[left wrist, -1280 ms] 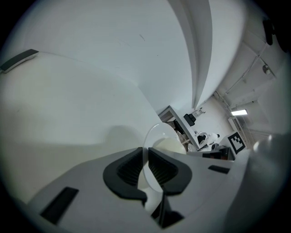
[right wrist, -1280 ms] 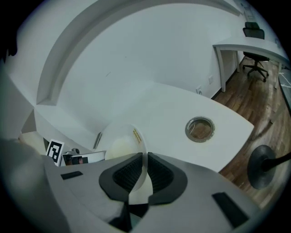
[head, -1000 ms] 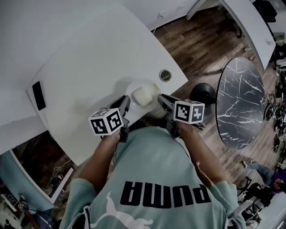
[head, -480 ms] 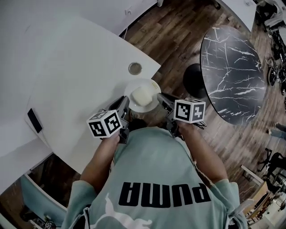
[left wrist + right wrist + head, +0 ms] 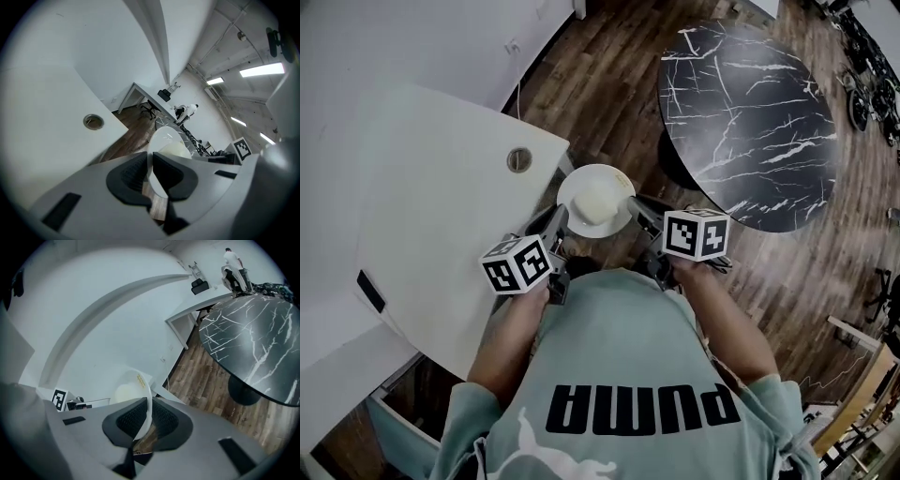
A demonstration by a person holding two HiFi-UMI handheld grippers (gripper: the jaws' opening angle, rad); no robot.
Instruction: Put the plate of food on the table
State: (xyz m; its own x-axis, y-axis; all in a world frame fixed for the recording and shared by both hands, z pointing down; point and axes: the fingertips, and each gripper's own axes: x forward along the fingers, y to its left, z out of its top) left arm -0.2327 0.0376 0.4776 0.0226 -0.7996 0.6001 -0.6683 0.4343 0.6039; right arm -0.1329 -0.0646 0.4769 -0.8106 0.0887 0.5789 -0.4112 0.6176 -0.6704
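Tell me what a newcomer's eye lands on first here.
A white plate carrying a pale mound of food sits mid-frame in the head view. It is pinched by its rim between the left claw and the right claw, above the wooden floor. To the upper right spreads a dark marbled round table; to the left, a white desk.

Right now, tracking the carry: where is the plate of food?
Head view centre: the plate of food is clamped between left gripper and right gripper, off the corner of the white table, left of the marble table.
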